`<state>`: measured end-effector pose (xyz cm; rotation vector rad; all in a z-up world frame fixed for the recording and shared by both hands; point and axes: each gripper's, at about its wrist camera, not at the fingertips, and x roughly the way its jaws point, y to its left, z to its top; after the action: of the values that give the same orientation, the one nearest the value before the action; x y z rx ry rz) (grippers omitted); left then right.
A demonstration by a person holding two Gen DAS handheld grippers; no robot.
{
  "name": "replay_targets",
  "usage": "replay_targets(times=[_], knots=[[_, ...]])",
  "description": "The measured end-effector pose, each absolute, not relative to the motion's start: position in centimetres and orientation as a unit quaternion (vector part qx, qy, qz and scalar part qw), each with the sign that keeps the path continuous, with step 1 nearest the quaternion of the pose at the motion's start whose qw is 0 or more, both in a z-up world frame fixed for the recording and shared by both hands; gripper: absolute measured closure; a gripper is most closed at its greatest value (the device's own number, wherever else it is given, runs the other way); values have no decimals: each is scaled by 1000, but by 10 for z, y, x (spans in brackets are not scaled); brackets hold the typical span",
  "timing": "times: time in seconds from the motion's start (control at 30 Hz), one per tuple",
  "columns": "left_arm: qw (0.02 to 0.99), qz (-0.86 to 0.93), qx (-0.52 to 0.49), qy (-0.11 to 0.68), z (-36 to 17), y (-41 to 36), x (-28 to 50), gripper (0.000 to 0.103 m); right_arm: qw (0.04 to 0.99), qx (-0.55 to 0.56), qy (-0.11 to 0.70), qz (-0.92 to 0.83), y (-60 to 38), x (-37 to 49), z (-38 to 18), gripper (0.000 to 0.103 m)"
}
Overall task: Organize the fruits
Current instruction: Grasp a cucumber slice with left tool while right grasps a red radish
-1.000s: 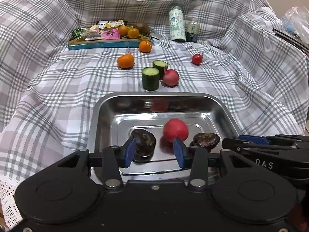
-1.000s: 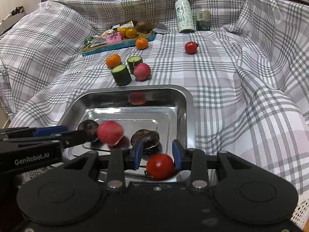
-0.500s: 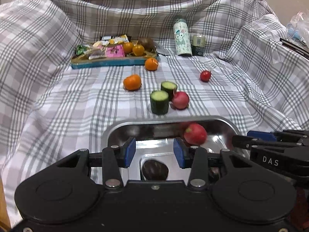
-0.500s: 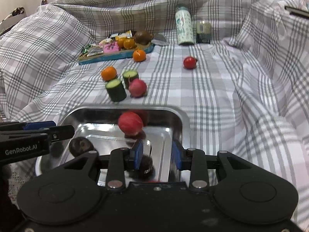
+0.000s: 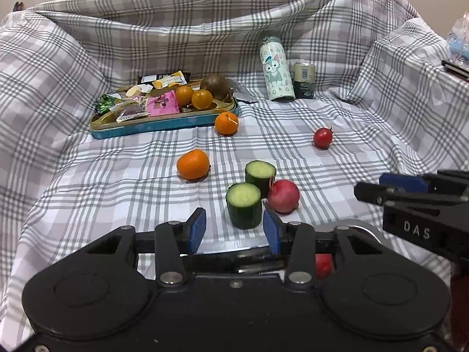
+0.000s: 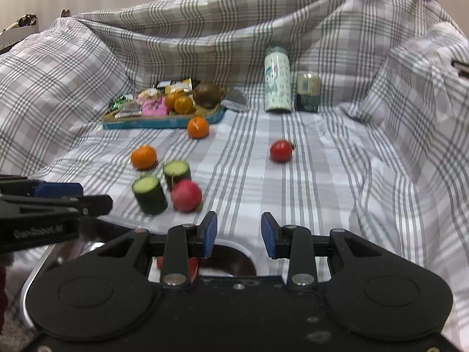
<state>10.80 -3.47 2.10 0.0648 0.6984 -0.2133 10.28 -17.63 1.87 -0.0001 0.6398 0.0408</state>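
Note:
My left gripper [image 5: 234, 228] is open and empty, raised just in front of two cucumber pieces [image 5: 244, 205] and a pink-red radish [image 5: 283, 196] on the checked cloth. My right gripper [image 6: 239, 233] is open and empty, to the right of the same cucumber pieces [image 6: 149, 194] and radish [image 6: 186, 195]. Two oranges [image 5: 193, 164] and a small red tomato [image 5: 322, 138] lie farther back. The steel tray's rim [image 5: 363, 228] shows below the grippers, with a red fruit [image 5: 323, 265] in it, mostly hidden.
A blue tin tray [image 5: 164, 123] holding snack packets, oranges and a brown fruit sits at the back left. A printed bottle [image 5: 276, 72] and a small can [image 5: 304, 80] stand at the back. The cloth rises in folds on both sides.
Both grippers have lifted and pulled back from the steel tray, which has dropped nearly out of view. The right gripper let go of the small red fruit into the tray.

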Motion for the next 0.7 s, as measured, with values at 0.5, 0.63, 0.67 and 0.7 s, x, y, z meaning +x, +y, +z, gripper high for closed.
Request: replay_targets(times=[0.5,0.63,0.67,0.7], knots=[[919,-97,17,383,-4,-40,142,52,951,-5,308,26,-174,150,4,67],[919,-98,15,381,-5,-41,147,51,949,6,315,22,-179,153,1,67],[920,-97,13,379,-4,-41,148,50,948,9,316,22,-180,153,1,67],[921,-94,11,377,-3,-40,149,48,948,11,317,21,-180,153,1,67]])
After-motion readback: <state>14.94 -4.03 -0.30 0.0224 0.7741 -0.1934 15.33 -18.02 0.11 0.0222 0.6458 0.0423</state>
